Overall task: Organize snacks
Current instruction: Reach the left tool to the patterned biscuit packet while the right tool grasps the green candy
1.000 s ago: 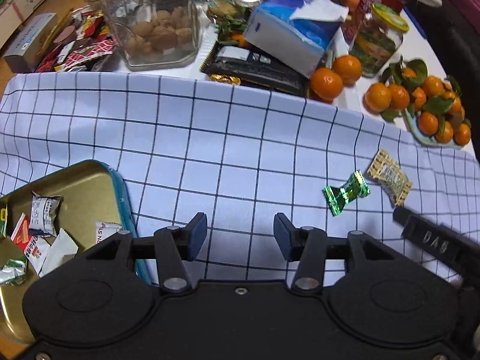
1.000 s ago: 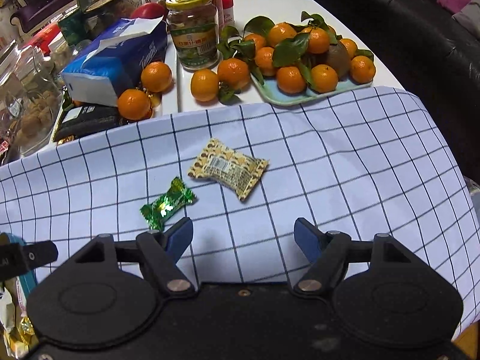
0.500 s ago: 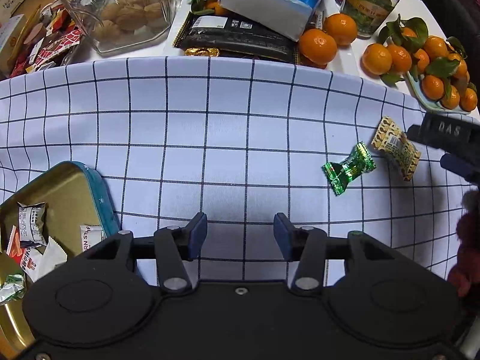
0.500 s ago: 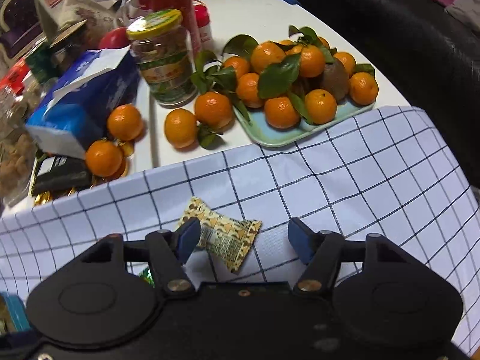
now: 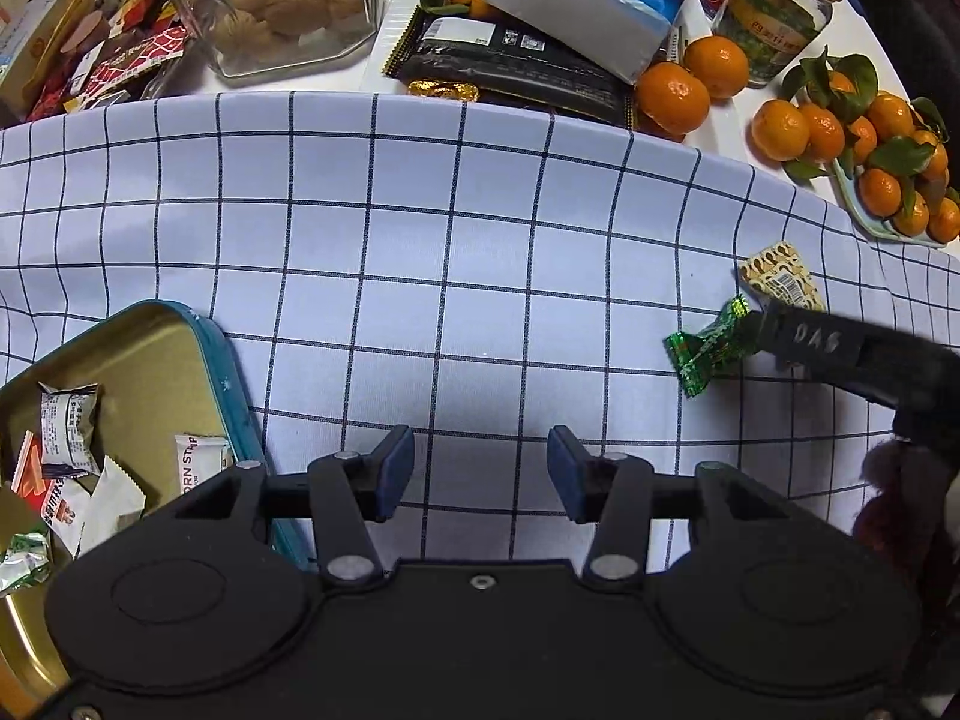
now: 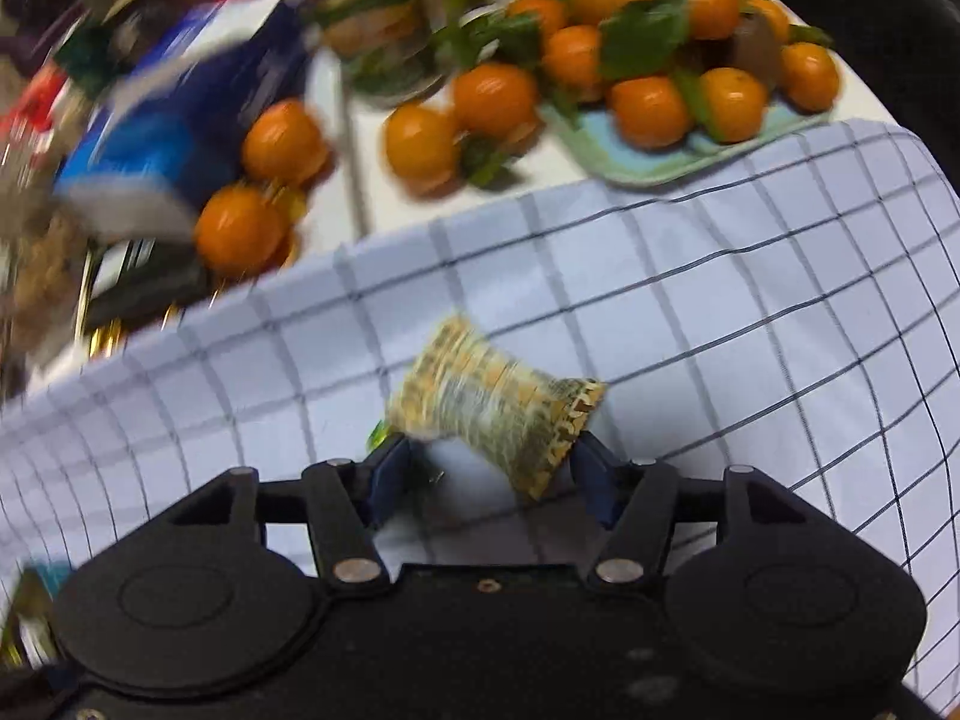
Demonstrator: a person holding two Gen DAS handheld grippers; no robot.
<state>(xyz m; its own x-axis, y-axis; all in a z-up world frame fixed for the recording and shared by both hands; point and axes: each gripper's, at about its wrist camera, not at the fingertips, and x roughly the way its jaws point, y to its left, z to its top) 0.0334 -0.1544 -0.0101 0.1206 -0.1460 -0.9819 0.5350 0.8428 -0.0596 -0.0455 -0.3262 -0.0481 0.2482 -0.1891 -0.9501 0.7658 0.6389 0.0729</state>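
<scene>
A yellow patterned snack packet (image 6: 492, 414) lies on the checked cloth (image 5: 456, 252) between the blue pads of my right gripper (image 6: 486, 456). The jaws are closing, both pads press on its ends and it arches up. In the left wrist view the packet (image 5: 780, 282) sits just beyond the right gripper's black finger (image 5: 822, 348). A green foil candy (image 5: 708, 348) lies right beside that finger. My left gripper (image 5: 480, 468) hangs open over bare cloth with nothing between its pads. A gold tin (image 5: 180, 324) with a teal rim at the lower left holds several wrapped snacks.
Behind the cloth stand a glass jar of walnuts (image 5: 288, 0), a blue tissue box (image 5: 588, 6), a black packet (image 5: 516, 60), loose tangerines (image 5: 672, 96), a lidded jar (image 5: 774, 24) and a plate of tangerines (image 6: 672, 150). Red snack packs (image 5: 114, 60) lie at the far left.
The right gripper moved forward and down over the yellow packet and narrowed its jaws onto it. The left gripper stayed put with the same gap, tilting a little.
</scene>
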